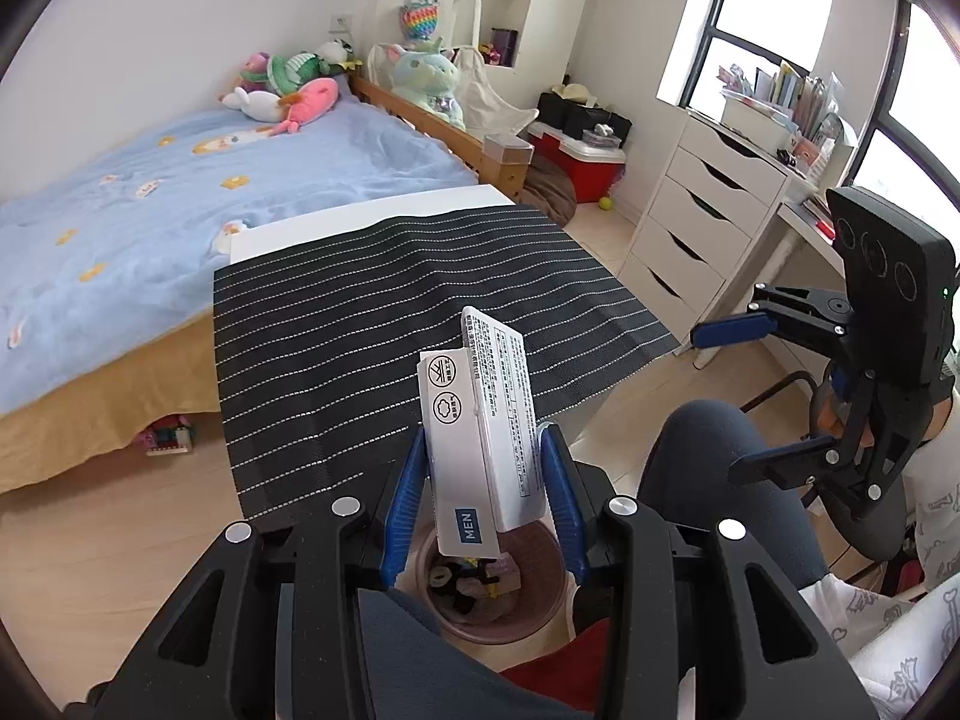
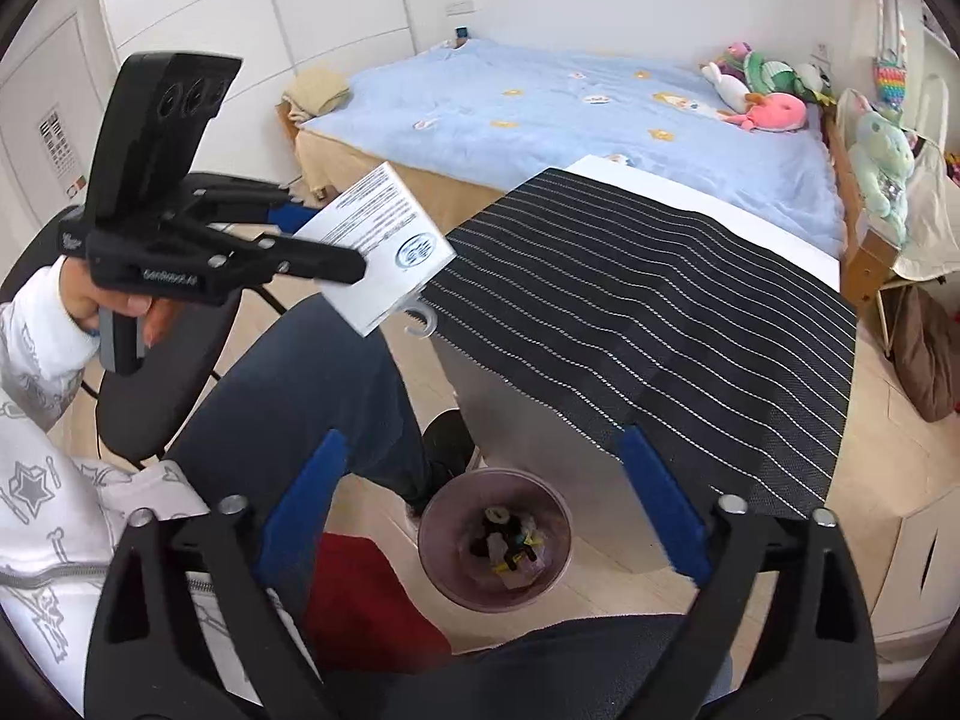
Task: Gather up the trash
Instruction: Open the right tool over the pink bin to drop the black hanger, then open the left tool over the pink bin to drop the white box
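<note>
My left gripper [image 1: 483, 450] is shut on a white cardboard box [image 1: 480, 420] printed with text and a blue "MEN" label. It holds the box in the air above a mauve trash bin [image 1: 540, 606] on the floor, which holds several bits of trash. In the right wrist view the left gripper [image 2: 336, 240] shows at the upper left with the box [image 2: 384, 240], above and left of the bin [image 2: 444, 558]. My right gripper [image 2: 486, 480] is open and empty, above the bin; it also shows in the left wrist view [image 1: 738, 390].
A white table [image 2: 690, 192] covered by a black striped mat [image 2: 660, 312] stands beside the bin. The person's knees [image 2: 312, 396] and a black chair [image 2: 150, 414] are close by. A blue bed [image 1: 180, 192], white drawers [image 1: 702, 222] and a red cooler [image 1: 588, 162] stand further off.
</note>
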Demonstrator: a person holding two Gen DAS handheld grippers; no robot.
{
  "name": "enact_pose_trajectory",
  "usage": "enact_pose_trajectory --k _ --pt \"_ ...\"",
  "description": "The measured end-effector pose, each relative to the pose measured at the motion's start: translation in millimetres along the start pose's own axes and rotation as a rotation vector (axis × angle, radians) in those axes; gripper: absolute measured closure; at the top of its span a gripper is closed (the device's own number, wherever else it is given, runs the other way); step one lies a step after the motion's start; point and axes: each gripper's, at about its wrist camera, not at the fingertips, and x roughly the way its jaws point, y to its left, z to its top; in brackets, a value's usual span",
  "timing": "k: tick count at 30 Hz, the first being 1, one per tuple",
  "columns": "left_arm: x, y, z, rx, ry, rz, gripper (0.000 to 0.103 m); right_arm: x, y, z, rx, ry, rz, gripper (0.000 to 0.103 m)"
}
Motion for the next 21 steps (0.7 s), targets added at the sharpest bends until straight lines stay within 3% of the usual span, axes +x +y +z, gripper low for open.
enact_pose_trajectory --k 5,12,21 --pt "2 -8 2 0.020 0.006 -0.014 0.064 -5 -6 0 0.039 -0.027 -0.025 0.003" --pt "2 -20 2 0.057 0.016 -0.036 0.064 -11 -14 2 0.108 -0.012 -0.095 0.003" --pt "7 -38 1 0.114 0.043 -0.053 0.064 -29 -26 -2 0.160 -0.064 -0.134 0.003"
